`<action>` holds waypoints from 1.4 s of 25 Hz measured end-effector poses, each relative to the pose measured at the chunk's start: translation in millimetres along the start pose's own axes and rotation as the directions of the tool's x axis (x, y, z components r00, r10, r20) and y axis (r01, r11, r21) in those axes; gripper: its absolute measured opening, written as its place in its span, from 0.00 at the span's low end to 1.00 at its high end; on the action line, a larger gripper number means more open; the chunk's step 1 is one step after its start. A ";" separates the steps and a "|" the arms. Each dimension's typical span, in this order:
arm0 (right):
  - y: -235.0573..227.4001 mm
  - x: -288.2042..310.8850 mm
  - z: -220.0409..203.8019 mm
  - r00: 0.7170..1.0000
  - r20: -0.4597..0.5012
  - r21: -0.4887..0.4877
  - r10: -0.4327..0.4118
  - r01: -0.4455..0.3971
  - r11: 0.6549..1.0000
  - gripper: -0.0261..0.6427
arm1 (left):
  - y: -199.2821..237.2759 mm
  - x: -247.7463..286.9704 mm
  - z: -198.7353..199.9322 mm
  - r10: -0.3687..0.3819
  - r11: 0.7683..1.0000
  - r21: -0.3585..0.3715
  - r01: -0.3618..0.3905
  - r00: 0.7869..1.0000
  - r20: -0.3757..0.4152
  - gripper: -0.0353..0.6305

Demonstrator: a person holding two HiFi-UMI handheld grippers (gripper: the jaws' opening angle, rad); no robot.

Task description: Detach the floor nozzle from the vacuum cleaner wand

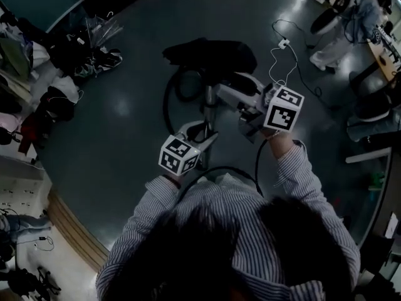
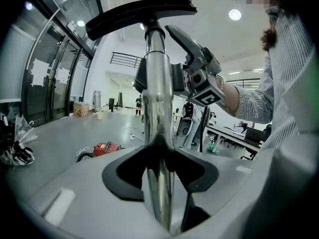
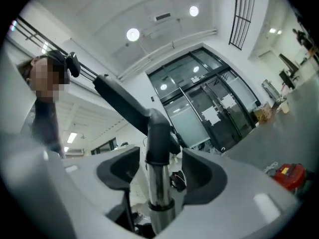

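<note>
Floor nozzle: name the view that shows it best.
Left gripper view: the whole floor nozzle spans the top, dark against the bright ceiling, above the wand. The right gripper view shows it slanted and foreshortened; the head view shows only a dark shape against dark floor.

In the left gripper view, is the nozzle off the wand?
No, the black nozzle sits joined to the top end of the silver wand.

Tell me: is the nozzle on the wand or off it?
On. The black nozzle is joined to the top end of the chrome wand, with no gap showing between them.
</note>
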State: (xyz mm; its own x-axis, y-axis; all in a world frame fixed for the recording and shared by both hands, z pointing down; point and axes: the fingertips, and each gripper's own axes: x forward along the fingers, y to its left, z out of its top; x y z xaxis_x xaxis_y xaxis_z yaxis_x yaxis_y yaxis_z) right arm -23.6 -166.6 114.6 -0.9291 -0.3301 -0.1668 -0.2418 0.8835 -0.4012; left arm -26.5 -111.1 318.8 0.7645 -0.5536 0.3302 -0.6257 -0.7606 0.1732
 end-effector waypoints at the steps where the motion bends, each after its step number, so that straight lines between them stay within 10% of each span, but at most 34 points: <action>1: 5.7 1.9 6.3 1.000 0.012 0.028 0.020 -0.021 0.999 0.42 | -0.7 -2.5 0.2 0.000 1.000 -0.008 0.000 1.000 -0.004 0.33; 14: 31.6 15.1 7.1 0.983 -0.070 0.108 0.170 -0.162 0.981 0.42 | -33.8 6.5 -6.9 -0.042 0.999 -0.014 0.041 0.999 -0.034 0.33; 27: 31.4 5.0 0.8 0.986 -0.157 -0.145 0.057 -0.080 0.986 0.28 | -52.0 15.7 -17.9 -0.078 0.996 -0.043 0.076 0.995 -0.057 0.32; 35: 22.8 0.4 7.9 0.991 -0.107 -0.050 0.083 -0.089 0.995 0.28 | -49.0 13.9 -12.6 -0.104 0.994 -0.041 0.103 0.994 -0.026 0.32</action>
State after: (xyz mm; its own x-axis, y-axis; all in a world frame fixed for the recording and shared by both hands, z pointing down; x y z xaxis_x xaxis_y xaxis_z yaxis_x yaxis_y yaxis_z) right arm -27.3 -149.2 98.2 -0.9706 -0.2181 -0.1019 -0.1721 0.9247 -0.3397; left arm 12.8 -77.2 326.6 0.8210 -0.4626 0.3347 -0.5497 -0.7988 0.2443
